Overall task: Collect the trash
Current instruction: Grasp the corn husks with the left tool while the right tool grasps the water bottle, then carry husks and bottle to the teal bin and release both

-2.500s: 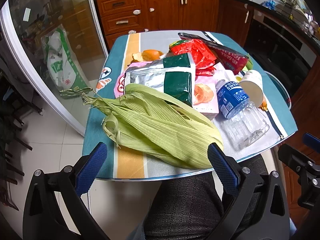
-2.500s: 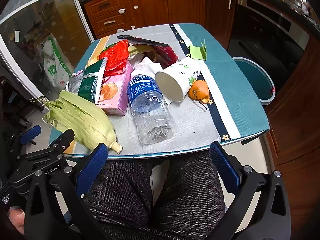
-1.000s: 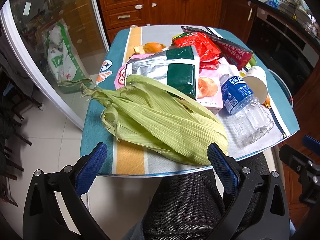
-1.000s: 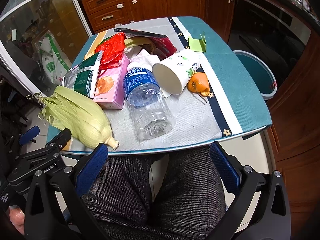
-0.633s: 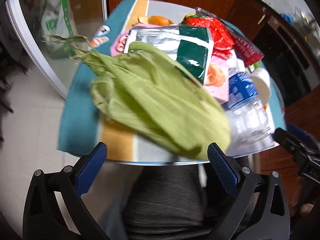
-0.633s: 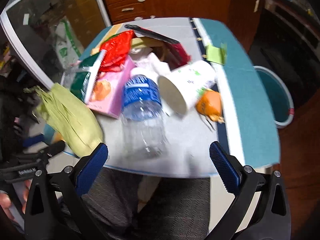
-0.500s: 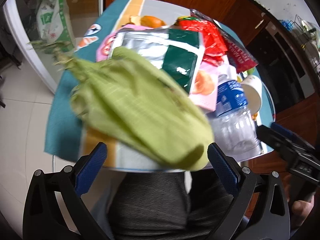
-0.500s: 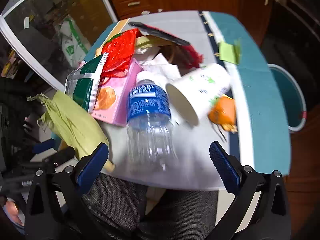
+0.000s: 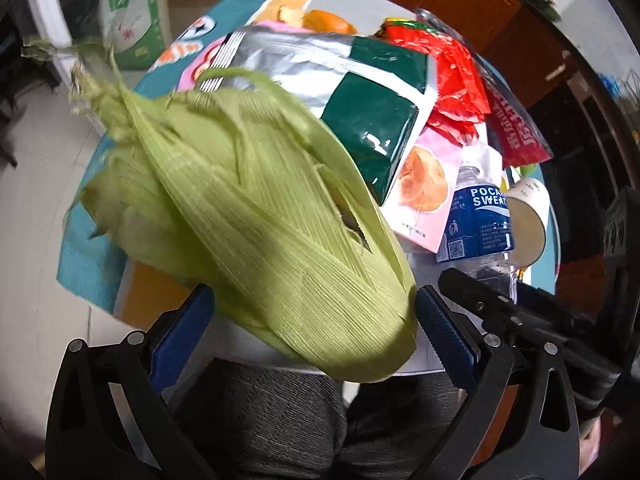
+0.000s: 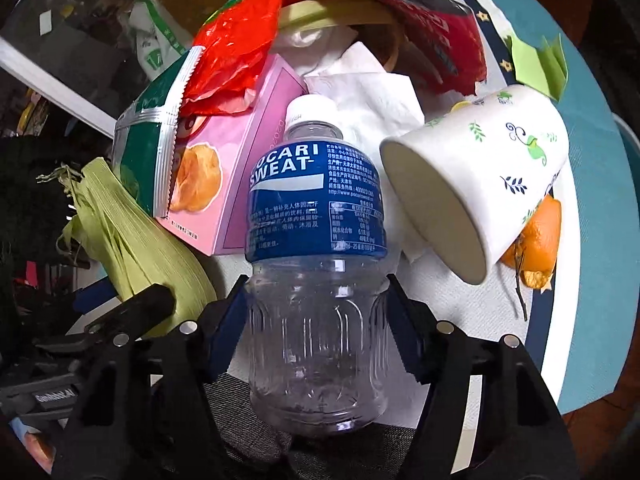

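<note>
At the near edge of the worktop, both tools work one item each. Right gripper: its fingers have just been closing and now bracket the clear lower body of the empty plastic bottle, one blue pad on each flank. Pads look to be touching the plastic, but firm pinch cannot be confirmed; I read it as a grip forming, not yet a lift. The bottle lies on its side, cap pointing toward the far edge, base overhanging the near edge above the person's lap. That overhang is probably why this end was chosen: free access from the front.

Left gripper: spread wide, released, straddling the blunt near end of the corn husk. The husk lies diagonally at the near left corner, its wispy tip toward the left edge. The blue pads stand beside the husk without visibly squeezing it; contact cannot be told because of blur.

Remaining litter is heaped mid-worktop: a green-and-silver snack bag rests on a pink box, a red wrapper behind them, crumpled tissue beyond the bottle cap. A paper cup lies tipped, mouth toward the bottle, resting on orange peel near the right edge.

Judgement: early in the task; nearly all trash is still on the worktop. Risk: the thin bottle wall may buckle or slip under a hard squeeze.
</note>
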Tool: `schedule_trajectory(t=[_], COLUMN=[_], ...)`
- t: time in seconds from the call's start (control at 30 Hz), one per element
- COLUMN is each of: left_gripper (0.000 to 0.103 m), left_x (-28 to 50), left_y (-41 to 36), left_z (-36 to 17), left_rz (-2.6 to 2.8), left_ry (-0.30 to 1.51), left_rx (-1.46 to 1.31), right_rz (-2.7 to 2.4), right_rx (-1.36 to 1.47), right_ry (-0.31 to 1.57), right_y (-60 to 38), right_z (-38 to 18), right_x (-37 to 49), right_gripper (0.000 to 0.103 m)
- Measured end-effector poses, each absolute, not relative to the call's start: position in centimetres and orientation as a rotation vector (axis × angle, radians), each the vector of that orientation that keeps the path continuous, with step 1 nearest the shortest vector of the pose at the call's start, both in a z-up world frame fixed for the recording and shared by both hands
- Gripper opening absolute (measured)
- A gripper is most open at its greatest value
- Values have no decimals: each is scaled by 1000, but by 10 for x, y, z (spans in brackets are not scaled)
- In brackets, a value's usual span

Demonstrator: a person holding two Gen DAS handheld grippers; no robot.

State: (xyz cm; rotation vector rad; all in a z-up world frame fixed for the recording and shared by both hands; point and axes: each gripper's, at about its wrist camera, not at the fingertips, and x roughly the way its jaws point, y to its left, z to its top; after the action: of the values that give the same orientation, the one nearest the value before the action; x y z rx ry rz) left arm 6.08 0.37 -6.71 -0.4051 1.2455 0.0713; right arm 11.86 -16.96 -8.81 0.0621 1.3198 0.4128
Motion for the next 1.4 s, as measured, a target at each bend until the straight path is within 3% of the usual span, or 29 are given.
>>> schedule_trajectory(t=[0.47, 0.63, 0.7, 0.73, 0.93, 1.13, 1.4], left_gripper=[99, 58, 32, 26, 20, 19, 19], left_x=[71, 58, 49, 44, 22, 8, 48], left_y=[-11, -17, -18, -21, -15, -29, -115], left_z=[-81, -78, -68, -64, -53, -14, 33], left_rz=[65, -40, -96, -109, -129, -187, -461], left_ry=[1268, 1236, 1216, 1208, 1189, 1044, 980], left_rx=[-444, -361, -340, -313, -264, -85, 157], right_rz=[386, 374, 375, 374, 380, 403, 342], right_rx=[38, 54, 56, 55, 55, 77, 236], right_ry=[1264, 1259, 1254, 1250, 1222, 1187, 1010], right_y=[-186, -188, -194, -193, -190, -190, -258], right_z=[-81, -81, -80, -79, -72, -57, 2], right_x=[77, 71, 65, 64, 54, 44, 38], right_gripper=[63, 63, 63, 63, 63, 63, 63])
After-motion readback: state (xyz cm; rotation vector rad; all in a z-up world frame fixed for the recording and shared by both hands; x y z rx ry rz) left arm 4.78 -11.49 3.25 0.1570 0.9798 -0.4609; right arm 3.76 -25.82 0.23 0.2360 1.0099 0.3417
